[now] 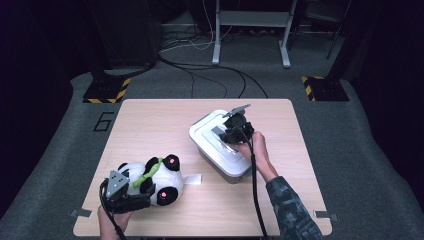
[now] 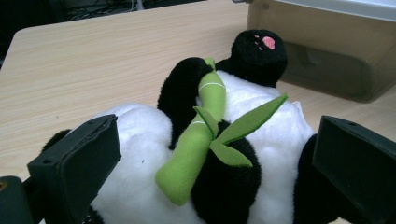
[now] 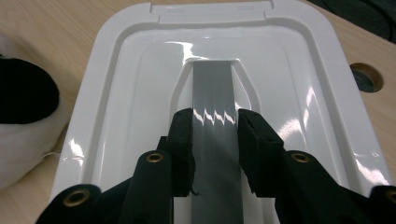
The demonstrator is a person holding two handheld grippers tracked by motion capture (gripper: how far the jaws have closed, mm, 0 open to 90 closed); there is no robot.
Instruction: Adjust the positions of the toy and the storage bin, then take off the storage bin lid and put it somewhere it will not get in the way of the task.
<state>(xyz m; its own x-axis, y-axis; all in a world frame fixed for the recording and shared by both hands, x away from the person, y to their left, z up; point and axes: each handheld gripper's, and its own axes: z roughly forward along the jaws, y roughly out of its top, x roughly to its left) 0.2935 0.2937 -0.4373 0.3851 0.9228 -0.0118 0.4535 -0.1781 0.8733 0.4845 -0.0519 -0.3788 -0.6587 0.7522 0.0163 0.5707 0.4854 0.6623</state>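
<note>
A panda plush [image 1: 162, 180] lies on the wooden table [image 1: 150, 125] at the front left, with a green bamboo stalk [image 2: 196, 140] sewn across its belly. My left gripper [image 1: 132, 194] has its jaws set wide on either side of the panda's body [image 2: 140, 135], which fills the gap between the pads. A white lidded box [image 1: 220, 152] stands right of centre. My right gripper [image 1: 234, 134] points down onto its lid [image 3: 135, 70], shut on the grey handle strip [image 3: 212, 84] in the lid's recess.
A small white tag [image 1: 193, 179] lies on the table between the panda and the box. The box wall [image 2: 327, 60] stands just behind the panda. There is a round hole [image 3: 366, 77] in the tabletop beside the box. Cables and stand bases are on the floor beyond the table.
</note>
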